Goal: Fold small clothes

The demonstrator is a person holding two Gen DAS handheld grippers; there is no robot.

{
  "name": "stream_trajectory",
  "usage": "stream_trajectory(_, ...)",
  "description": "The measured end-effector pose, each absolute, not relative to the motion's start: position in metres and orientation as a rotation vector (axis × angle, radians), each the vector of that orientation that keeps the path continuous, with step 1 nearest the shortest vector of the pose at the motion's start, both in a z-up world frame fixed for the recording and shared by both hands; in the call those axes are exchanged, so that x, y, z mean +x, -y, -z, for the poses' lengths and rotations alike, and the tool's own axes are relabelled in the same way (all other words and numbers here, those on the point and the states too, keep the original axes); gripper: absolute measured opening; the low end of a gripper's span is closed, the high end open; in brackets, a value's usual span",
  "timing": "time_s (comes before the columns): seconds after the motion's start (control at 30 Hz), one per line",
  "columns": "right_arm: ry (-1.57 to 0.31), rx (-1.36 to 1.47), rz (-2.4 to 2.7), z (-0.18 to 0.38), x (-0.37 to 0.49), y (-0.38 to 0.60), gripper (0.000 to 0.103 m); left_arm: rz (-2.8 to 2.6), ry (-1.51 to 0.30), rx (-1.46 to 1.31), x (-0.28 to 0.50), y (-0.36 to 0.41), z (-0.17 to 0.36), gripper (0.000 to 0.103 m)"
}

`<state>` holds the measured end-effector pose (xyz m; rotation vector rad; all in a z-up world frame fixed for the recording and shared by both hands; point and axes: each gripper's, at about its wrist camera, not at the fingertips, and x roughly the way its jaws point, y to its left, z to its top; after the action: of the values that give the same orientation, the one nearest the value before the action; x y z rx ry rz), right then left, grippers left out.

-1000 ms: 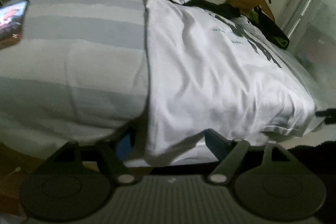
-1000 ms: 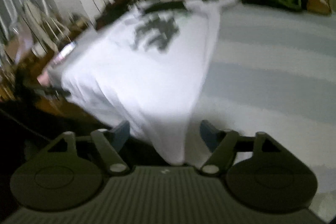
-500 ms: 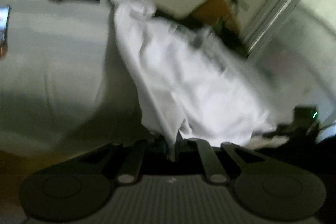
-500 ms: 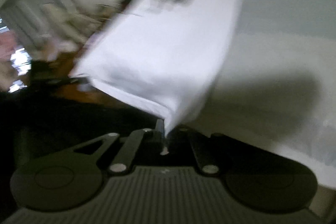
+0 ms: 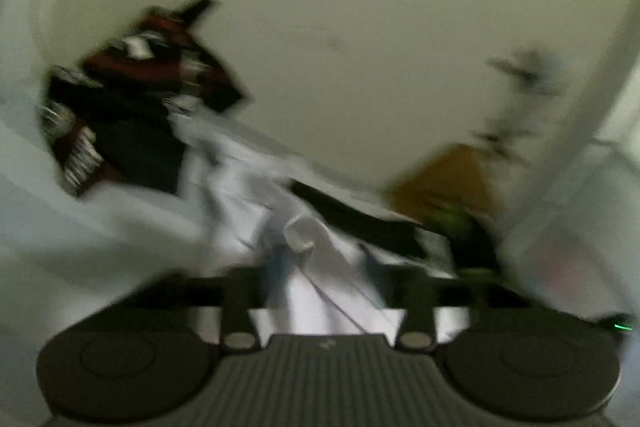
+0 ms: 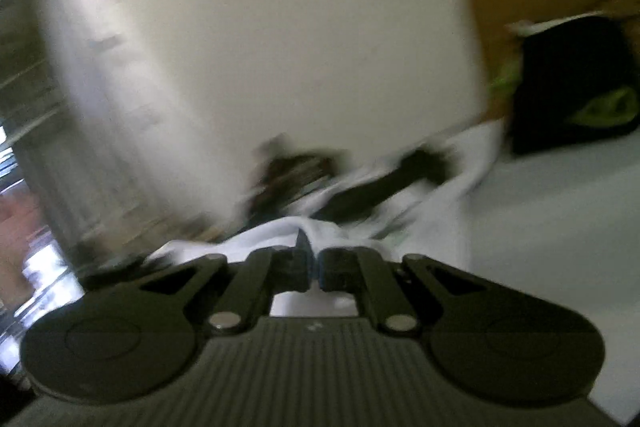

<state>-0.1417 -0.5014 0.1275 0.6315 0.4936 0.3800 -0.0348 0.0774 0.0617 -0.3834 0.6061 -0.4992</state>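
On the bed [image 6: 560, 207] — right gripper [image 6: 314, 267] pinches the white shirt [image 6: 280, 231].

Dim indoor light, heavy motion blur, fisheye bending and dark corners, both views

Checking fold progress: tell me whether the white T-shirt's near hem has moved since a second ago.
Yes. The white T-shirt hem, which hung over the bed's near edge, is now carried up and forward toward the wall, bunched by the dark patterned garment.
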Motion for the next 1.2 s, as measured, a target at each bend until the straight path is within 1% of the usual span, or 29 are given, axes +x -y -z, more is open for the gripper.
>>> stream_trajectory(0.03,-0.51,0.628,-0.295,-0.123,-0.125,0.501,0.048,0.437,-0.616,-0.354,-0.025,-0.071,-0.058,0.058)
stream_trajectory(0.07,-0.533,0.596,-0.191,-0.117,-0.109,0.501,0.064,0.401,-0.646,-0.329,-0.019,-0.067,-0.052,0.058)
stream_trajectory(0.1,-0.546,0.573,-0.106,-0.112,-0.105,0.502,0.064,0.4,-0.662,-0.316,-0.02,-0.066,-0.047,0.059)
stream_trajectory(0.13,-0.561,0.567,-0.08,-0.108,-0.107,0.509,0.064,0.411,-0.661,-0.301,-0.024,-0.068,-0.041,0.062)
stream_trajectory(0.17,-0.569,0.572,-0.099,-0.105,-0.113,0.512,0.063,0.411,-0.656,-0.284,-0.028,-0.07,-0.037,0.071)
stream_trajectory(0.23,-0.56,0.57,-0.128,-0.101,-0.129,0.516,0.064,0.382,-0.654,-0.245,-0.031,-0.069,-0.027,0.084)
stream_trajectory(0.27,-0.564,0.542,-0.114,-0.101,-0.136,0.516,0.064,0.38,-0.661,-0.234,-0.03,-0.068,-0.024,0.084)
stream_trajectory(0.3,-0.571,0.52,-0.108,-0.101,-0.139,0.519,0.064,0.389,-0.682,-0.218,-0.027,-0.063,-0.019,0.082)
stream_trajectory(0.33,-0.587,0.494,-0.101,-0.099,-0.143,0.519,0.064,0.395,-0.698,-0.204,-0.023,-0.063,-0.018,0.077)
stream_trajectory(0.37,-0.6,0.482,-0.097,-0.098,-0.141,0.518,0.064,0.401,-0.715,-0.176,-0.02,-0.057,-0.014,0.065)
stream_trajectory(0.4,-0.614,0.473,-0.097,-0.097,-0.138,0.517,0.064,0.404,-0.729,-0.136,-0.017,-0.049,-0.01,0.058)
stream_trajectory(0.47,-0.621,0.449,-0.078,-0.09,-0.127,0.516,0.064,0.401,-0.756,-0.06,-0.013,-0.038,-0.004,0.032)
stream_trajectory(0.5,-0.612,0.435,-0.057,-0.091,-0.121,0.51,0.065,0.4,-0.769,-0.036,-0.013,-0.035,-0.001,0.022)
stream_trajectory(0.53,-0.594,0.423,-0.063,-0.093,-0.112,0.504,0.065,0.407,-0.783,-0.023,-0.012,-0.033,0.001,0.007)
stream_trajectory(0.57,-0.578,0.415,-0.102,-0.098,-0.108,0.498,0.065,0.411,-0.788,-0.018,-0.014,-0.035,0.003,0.005)
stream_trajectory(0.67,-0.572,0.351,-0.282,-0.114,-0.096,0.461,0.064,0.395,-0.761,-0.02,-0.027,-0.044,0.001,0.004)
stream_trajectory(0.8,-0.642,0.145,-0.532,-0.113,-0.076,0.381,0.063,0.389,-0.75,-0.039,-0.037,-0.055,-0.002,0.005)
stream_trajectory(0.9,-0.697,-0.034,-0.644,-0.096,-0.064,0.325,0.06,0.394,-0.755,-0.051,-0.036,-0.058,-0.001,0.005)
stream_trajectory(0.93,-0.721,-0.091,-0.652,-0.088,-0.057,0.31,0.058,0.397,-0.757,-0.057,-0.035,-0.059,0.0,0.005)
stream_trajectory(1.0,-0.772,-0.149,-0.652,-0.077,-0.041,0.296,0.037,0.405,-0.756,-0.066,-0.032,-0.06,0.001,0.005)
stream_trajectory(1.03,-0.807,-0.172,-0.659,-0.071,-0.031,0.292,0.008,0.407,-0.754,-0.071,-0.03,-0.06,0.002,0.005)
stream_trajectory(1.07,-0.822,-0.186,-0.666,-0.07,-0.023,0.291,0.005,0.41,-0.753,-0.074,-0.029,-0.061,0.003,0.005)
stream_trajectory(1.1,-0.804,-0.2,-0.651,-0.071,-0.014,0.291,0.005,0.412,-0.753,-0.078,-0.027,-0.061,0.003,0.005)
stream_trajectory(1.17,-0.736,-0.216,-0.561,-0.079,0.0,0.296,0.005,0.414,-0.758,-0.086,-0.023,-0.059,0.005,0.011)
stream_trajectory(1.2,-0.722,-0.2,-0.509,-0.08,0.013,0.299,0.005,0.403,-0.757,-0.087,-0.023,-0.058,0.006,0.011)
